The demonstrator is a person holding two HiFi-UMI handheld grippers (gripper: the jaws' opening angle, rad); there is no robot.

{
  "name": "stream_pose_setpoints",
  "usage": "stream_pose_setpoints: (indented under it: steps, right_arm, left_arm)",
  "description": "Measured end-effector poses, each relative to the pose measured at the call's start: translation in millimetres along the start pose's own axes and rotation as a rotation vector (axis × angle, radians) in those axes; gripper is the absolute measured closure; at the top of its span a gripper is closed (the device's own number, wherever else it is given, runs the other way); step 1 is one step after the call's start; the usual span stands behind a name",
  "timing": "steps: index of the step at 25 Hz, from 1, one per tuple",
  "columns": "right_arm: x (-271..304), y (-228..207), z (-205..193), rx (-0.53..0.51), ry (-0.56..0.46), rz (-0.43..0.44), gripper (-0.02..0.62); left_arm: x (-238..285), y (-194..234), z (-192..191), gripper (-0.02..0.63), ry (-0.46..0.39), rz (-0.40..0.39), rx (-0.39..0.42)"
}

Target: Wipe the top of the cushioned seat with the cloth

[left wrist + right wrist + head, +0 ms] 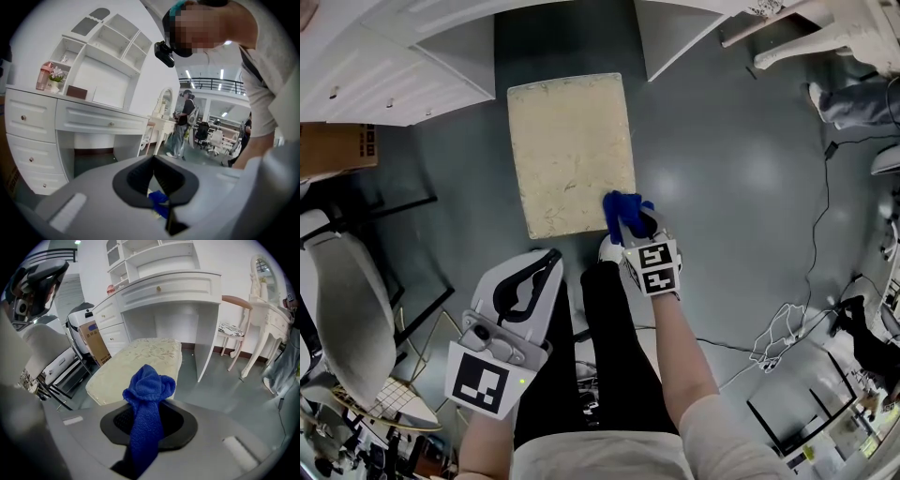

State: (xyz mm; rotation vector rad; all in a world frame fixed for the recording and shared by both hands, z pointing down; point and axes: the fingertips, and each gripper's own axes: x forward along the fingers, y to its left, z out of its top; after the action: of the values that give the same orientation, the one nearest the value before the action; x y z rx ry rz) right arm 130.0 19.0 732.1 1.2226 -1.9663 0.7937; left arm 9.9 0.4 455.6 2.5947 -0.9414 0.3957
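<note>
Right claw [628, 225] clamping bunched blue terry cloth [146, 399], jaws closed on it, wad sticking out past tips. Cream rectangular cushioned seat [570, 155] lying just ahead of right claw, cloth sitting over its near right corner. Left claw [154, 174] hanging well behind seat, beside person's black-trousered leg [609, 347], jaws together, gripping nothing.

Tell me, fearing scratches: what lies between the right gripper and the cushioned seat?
Only the blue cloth, clamped in the right gripper, over the cushioned seat at its near corner; the head view shows it.
</note>
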Motion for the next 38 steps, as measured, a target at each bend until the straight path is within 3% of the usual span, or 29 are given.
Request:
stream_pose_setpoints:
  steps: [7,14,20,38]
  right_arm:
    - [-3,-26,-12,0.061,0.039,-0.033,0.512]
    - [-16,-10,1,0.111,0.037,0.002,0.515]
    - [-53,32,45,0.111,-0.053,0.041,0.517]
    - [-221,114,173,0.175,-0.309,-0.016,0.52]
  left_arm:
    - [8,-5,1,0.606,0.004,0.005,0.005]
    - [-3,-6,7,0.606,-0.001,0.0,0.01]
    - [-27,-2,26,0.606,-0.014,-0.007,0.019]
    - [-100,-9,111,0.606,-0.073,-0.101,0.074]
